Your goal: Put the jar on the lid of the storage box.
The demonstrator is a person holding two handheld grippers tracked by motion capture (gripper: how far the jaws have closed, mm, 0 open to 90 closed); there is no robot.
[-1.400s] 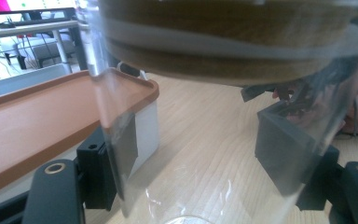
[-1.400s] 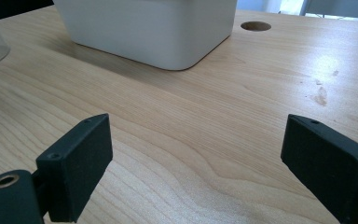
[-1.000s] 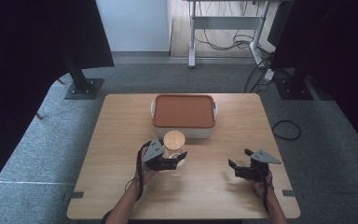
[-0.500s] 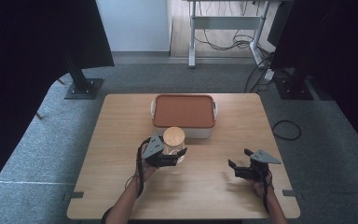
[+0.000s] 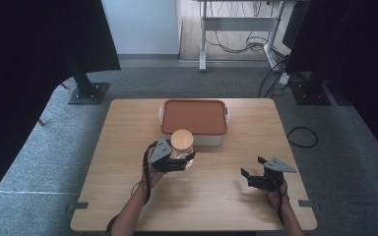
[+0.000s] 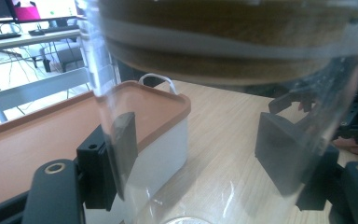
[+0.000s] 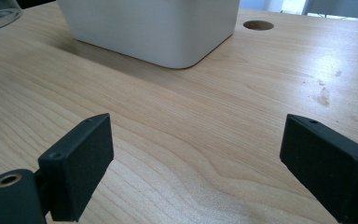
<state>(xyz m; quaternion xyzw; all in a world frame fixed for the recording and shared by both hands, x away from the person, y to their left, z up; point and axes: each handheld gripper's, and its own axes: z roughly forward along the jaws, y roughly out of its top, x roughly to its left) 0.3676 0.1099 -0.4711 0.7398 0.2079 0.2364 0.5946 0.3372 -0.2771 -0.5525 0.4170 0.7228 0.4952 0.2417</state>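
Jar (image 5: 182,147): clear glass, round wooden lid, clamped in left hand-held gripper (image 5: 183,162).

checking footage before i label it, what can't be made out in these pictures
- White box: contents hidden by its orange lid, high view.
- Glass jar in the left tongs: base cut off by the bottom edge, left gripper view.
- Jar contents: hidden under the cork lid, high view.

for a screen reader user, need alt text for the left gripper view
The left gripper clamps a clear glass jar with a wooden lid, its black pads pressed on both sides. Behind stands a white box with a terracotta lid on the light wooden table.
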